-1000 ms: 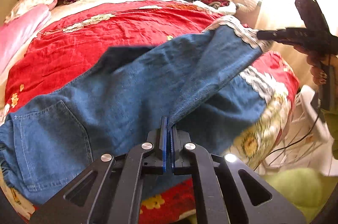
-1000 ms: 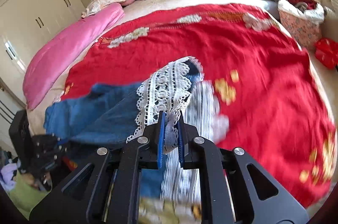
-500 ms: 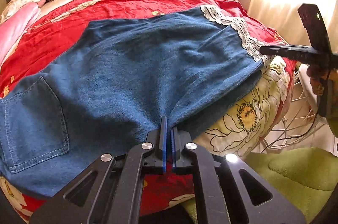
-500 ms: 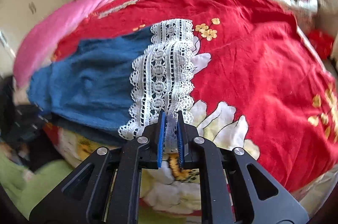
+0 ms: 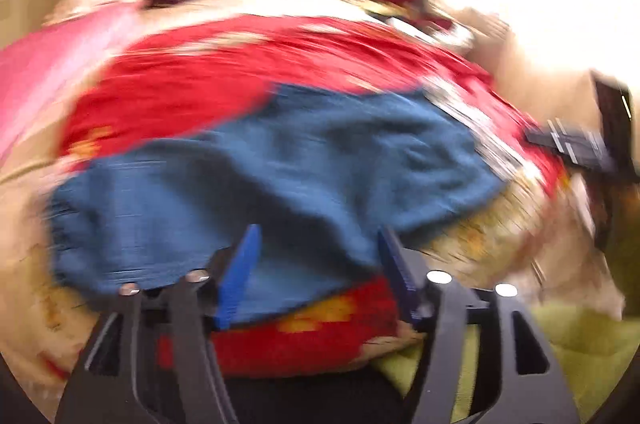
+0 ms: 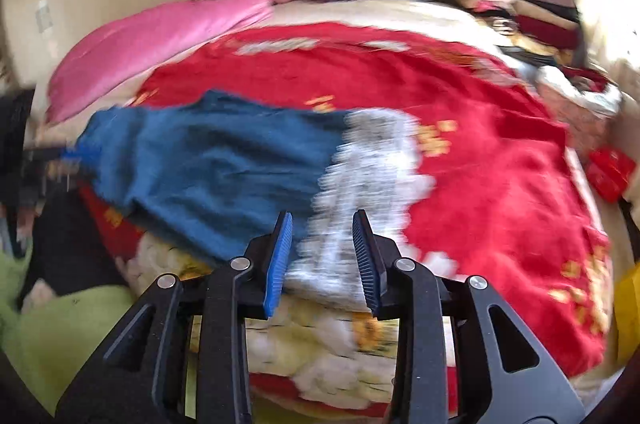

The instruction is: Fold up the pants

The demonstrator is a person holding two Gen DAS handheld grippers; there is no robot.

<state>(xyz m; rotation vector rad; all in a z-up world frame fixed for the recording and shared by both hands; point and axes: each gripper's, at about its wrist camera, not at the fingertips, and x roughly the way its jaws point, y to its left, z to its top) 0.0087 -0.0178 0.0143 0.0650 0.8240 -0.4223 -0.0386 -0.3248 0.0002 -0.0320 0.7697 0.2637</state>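
Both tools are letting go now! The left gripper [image 5: 316, 272] spreads its jaws, free of the blue pants [image 5: 280, 176] lying across the red bedspread [image 6: 480, 152]. The right gripper [image 6: 322, 256] is opening too, the white lace hem [image 6: 368, 164] blurred between its pads.

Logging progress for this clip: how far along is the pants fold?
Done: the blue pants lie doubled lengthwise, leg on leg, on the red blanket, lace hem at one end. In hand: both tongs, left and right, are opening, their pads clear of the cloth. Left: the crosswise folds; the pants still lie full length.
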